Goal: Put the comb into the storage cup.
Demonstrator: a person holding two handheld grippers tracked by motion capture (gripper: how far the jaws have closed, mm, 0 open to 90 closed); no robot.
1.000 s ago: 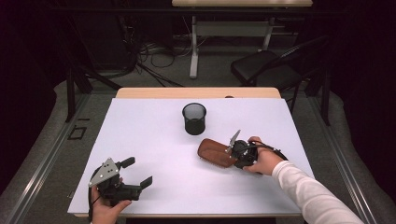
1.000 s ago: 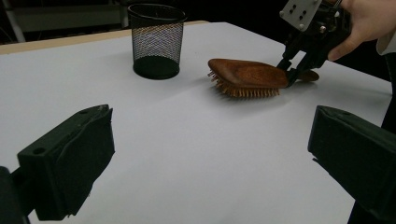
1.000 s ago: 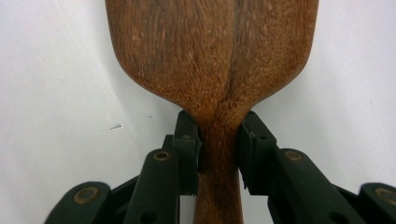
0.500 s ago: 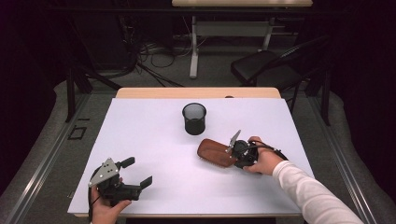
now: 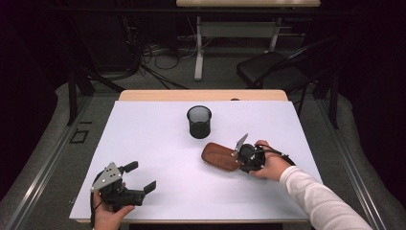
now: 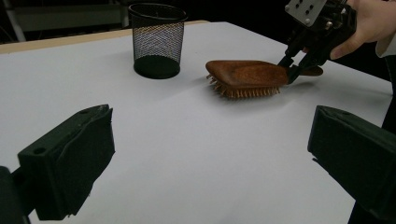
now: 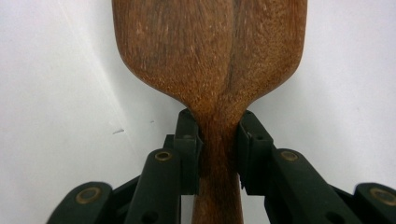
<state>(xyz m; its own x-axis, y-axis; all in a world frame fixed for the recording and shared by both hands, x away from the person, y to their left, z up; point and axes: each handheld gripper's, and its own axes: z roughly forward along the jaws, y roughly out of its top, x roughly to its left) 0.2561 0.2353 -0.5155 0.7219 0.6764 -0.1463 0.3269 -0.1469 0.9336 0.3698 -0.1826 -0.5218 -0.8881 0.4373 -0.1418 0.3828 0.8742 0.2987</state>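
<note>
Wooden hairbrush (image 5: 221, 156) lying bristles-down on the white table (image 5: 153, 139), just in front of the mesh cup (image 5: 199, 121) and apart from it; being clamped at the neck of its handle by the right gripper (image 5: 243, 158), pads (image 7: 189, 140) pressing both sides, likely for a secure lift; mesh cup standing upright, apparently holding nothing; left gripper (image 5: 141, 178) resting well apart from the cup, near the table's front edge, jaws spread and gripping nothing.

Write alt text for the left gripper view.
A wooden hairbrush lies bristles-down on a white table, its handle clamped in the right tongs held by a hand at upper right. A black mesh cup stands upright behind it, and the left tongs gape open in the foreground.
</note>
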